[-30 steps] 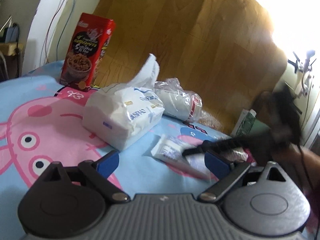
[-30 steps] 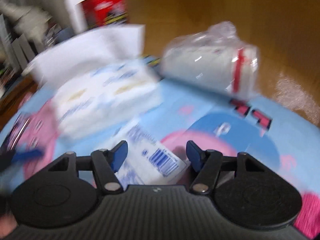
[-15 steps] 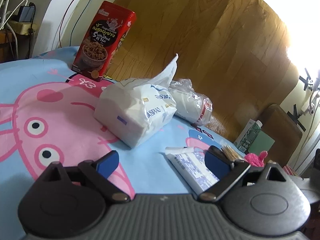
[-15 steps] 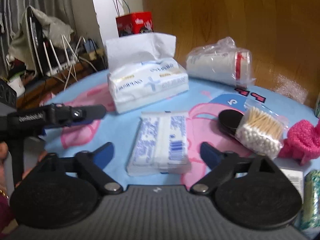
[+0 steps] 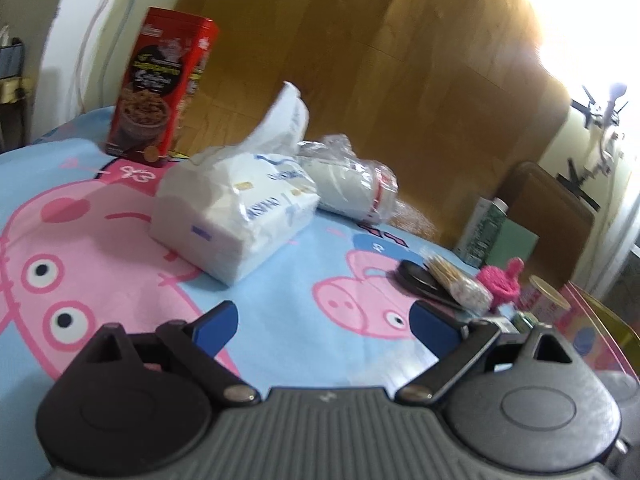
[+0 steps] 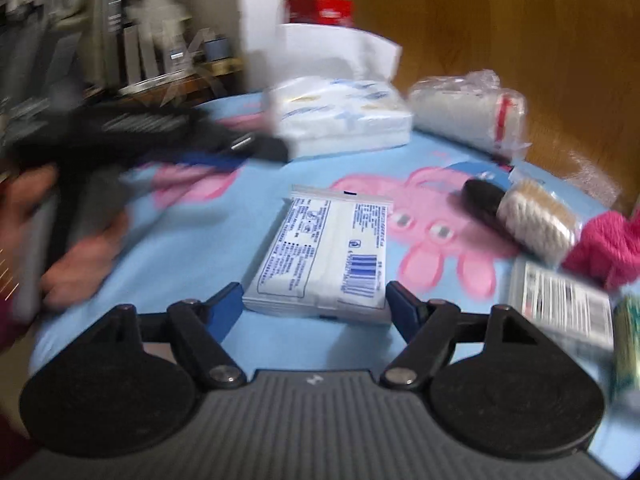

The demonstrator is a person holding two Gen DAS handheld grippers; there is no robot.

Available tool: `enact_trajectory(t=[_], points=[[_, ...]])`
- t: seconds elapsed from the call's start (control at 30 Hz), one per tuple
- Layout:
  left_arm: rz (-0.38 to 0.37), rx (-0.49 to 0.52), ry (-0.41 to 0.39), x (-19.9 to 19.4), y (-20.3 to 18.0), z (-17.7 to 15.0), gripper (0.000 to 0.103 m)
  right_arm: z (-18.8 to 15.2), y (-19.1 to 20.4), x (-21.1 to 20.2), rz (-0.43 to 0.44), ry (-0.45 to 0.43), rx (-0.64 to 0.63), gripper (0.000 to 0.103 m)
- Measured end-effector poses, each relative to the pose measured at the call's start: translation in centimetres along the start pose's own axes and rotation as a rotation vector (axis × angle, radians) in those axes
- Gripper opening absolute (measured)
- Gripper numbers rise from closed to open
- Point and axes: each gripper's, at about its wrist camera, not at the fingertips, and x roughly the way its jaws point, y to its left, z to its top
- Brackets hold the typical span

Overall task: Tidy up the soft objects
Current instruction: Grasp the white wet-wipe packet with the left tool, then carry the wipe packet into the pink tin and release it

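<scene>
A large soft tissue pack (image 5: 236,208) with a tissue sticking up lies on the blue pig-print cloth (image 5: 100,264); it also shows in the right wrist view (image 6: 344,116). A bagged white roll (image 5: 352,188) lies behind it. A flat white wipes packet (image 6: 324,260) lies on the cloth, its near end between the open jaws of my right gripper (image 6: 314,312). My left gripper (image 5: 324,324) is open and empty above bare cloth; in the right wrist view it shows blurred at left (image 6: 160,136).
A red cereal box (image 5: 160,88) stands at the back left. Cotton swabs (image 6: 536,216), a black lid (image 6: 480,196), a pink knitted item (image 6: 608,244), a barcoded box (image 6: 560,308) and a green carton (image 5: 484,224) crowd the right side. A wooden panel stands behind.
My right gripper has moved up to the wipes packet, whose end now sits between its fingers. My left gripper has swung so the packet has left its view.
</scene>
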Motion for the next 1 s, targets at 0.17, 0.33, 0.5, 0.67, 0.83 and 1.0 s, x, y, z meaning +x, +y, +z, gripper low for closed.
enact_trajectory(t=[0.17, 0.33, 0.5, 0.67, 0.83, 1.0], points=[[-0.064, 0.064, 0.052, 0.1, -1.7, -0.4, 0.095, -4.5, 1.1, -5.7, -0.011, 0.014, -0.108, 0.081], [-0.161, 0.064, 0.097, -0.3, -4.3, -1.4, 0.095, -7.3, -0.1, -10.1, -0.257, -0.038, 0.002, 0.095], [-0.222, 0.071, 0.162, -0.6, -6.3, -2.0, 0.091, -7.8, -0.3, -11.8, -0.244, -0.123, 0.145, 0.095], [-0.23, 0.093, 0.198, -0.9, -7.3, -2.4, 0.087, -7.3, -0.3, -9.4, -0.202, -0.11, 0.23, 0.093], [-0.232, 0.112, 0.252, -0.7, -7.6, -3.2, 0.073, -6.7, 1.0, -7.9, -0.16, -0.113, 0.215, 0.087], [-0.24, 0.191, 0.296, -0.9, -9.6, -4.9, 0.06, -6.0, 1.5, -6.5, -0.155, -0.106, 0.198, 0.078]])
